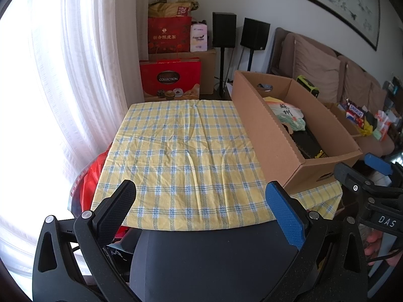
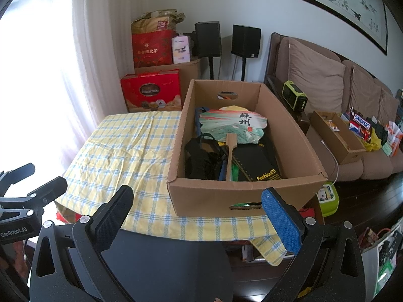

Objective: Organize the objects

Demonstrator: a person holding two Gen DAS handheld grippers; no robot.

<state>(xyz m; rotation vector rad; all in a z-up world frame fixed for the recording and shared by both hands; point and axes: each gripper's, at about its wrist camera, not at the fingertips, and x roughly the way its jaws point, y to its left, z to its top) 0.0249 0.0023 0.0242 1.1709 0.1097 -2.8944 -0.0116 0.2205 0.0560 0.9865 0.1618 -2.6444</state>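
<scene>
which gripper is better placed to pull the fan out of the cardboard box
Right, probably. The right gripper faces the open brown cardboard box, looking at the painted paper fan's wooden handle. The left gripper faces bare yellow checked tablecloth. Both jaws are open and empty.

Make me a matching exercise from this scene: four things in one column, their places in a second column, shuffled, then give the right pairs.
Things:
1. paper fan
2. cardboard box
3. Snickers bag
4. green radio

Places:
A. on the checked tablecloth
B. on the sofa at far right
C. inside the box, handle toward the camera
D. on a dark stand between box and sofa

Pairs: 1-C, 2-A, 3-B, 4-D
</scene>
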